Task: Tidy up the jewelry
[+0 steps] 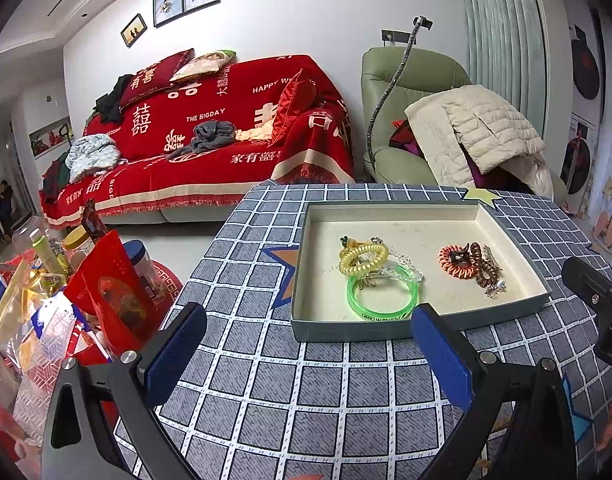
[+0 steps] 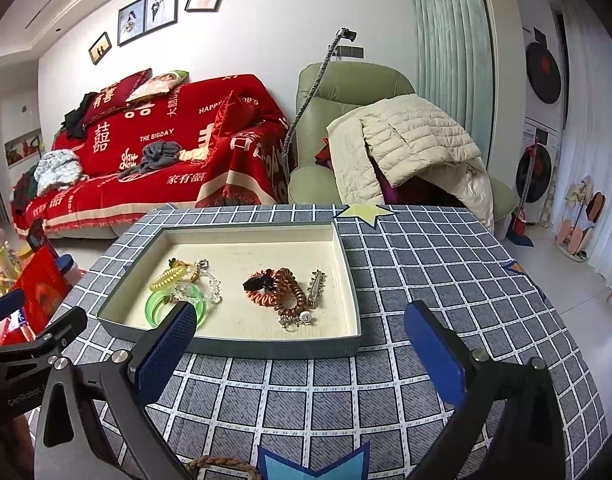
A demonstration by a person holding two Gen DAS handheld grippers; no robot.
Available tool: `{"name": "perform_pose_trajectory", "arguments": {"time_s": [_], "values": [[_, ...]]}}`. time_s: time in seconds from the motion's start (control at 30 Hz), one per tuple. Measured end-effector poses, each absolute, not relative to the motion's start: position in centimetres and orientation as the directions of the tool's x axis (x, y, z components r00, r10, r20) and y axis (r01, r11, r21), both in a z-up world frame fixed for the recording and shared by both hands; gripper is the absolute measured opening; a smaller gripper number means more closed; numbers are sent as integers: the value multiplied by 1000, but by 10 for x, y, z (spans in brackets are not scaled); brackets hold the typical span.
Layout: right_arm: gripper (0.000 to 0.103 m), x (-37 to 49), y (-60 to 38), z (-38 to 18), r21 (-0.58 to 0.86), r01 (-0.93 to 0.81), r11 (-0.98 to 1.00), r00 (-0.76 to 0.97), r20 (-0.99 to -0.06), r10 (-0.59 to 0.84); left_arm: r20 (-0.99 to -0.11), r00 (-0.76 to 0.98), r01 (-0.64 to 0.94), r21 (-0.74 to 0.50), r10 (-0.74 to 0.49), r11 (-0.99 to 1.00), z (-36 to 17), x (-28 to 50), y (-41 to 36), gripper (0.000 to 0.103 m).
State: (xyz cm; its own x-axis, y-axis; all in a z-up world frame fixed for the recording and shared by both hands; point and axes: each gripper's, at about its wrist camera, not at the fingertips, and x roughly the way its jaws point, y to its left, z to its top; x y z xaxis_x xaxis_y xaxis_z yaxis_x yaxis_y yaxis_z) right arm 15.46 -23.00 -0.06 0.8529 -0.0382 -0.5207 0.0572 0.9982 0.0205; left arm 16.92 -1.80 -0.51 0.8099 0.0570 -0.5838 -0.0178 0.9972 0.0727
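A grey tray (image 1: 301, 272) (image 2: 352, 280) with a cream floor sits on the checked tablecloth. In it lie a green bangle (image 1: 382, 300) (image 2: 155, 306), a yellow coil tie (image 1: 364, 258) (image 2: 167, 278), clear beads (image 1: 406, 266) (image 2: 211, 288), an orange coil tie (image 1: 452, 262) (image 2: 261, 294), a brown coil tie (image 1: 486, 268) (image 2: 291, 290) and a silver clip (image 2: 316, 286). My left gripper (image 1: 310, 352) is open and empty, in front of the tray. My right gripper (image 2: 301, 348) is open and empty, at the tray's near edge. A braided brown band (image 2: 221, 464) lies on the cloth below the right gripper.
Snack bags and jars (image 1: 65, 292) crowd the left beside the table. A red sofa (image 1: 209, 140) and a green armchair (image 1: 410, 120) with a cream jacket stand behind. The right gripper's body shows at the right edge of the left wrist view (image 1: 598, 296).
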Motion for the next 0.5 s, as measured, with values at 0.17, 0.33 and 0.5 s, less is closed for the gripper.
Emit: {"name": "perform_pose_trajectory", "arguments": {"time_s": [0.17,0.33,0.5], "values": [[103,155,-230,-1,20,57,998,853,-521,-39,-582,811,-19,74,58,997,-5,169,-18,103],[103,155,-230,-1,20,58,998,853,-521,-39,-582,811,-18,74,58,997,-5,169,-18,103],[103,155,-230,-1,21,57,998,853,-521,-38,-581,812,-19,72,57,997,-4,169,-18,103]]}}
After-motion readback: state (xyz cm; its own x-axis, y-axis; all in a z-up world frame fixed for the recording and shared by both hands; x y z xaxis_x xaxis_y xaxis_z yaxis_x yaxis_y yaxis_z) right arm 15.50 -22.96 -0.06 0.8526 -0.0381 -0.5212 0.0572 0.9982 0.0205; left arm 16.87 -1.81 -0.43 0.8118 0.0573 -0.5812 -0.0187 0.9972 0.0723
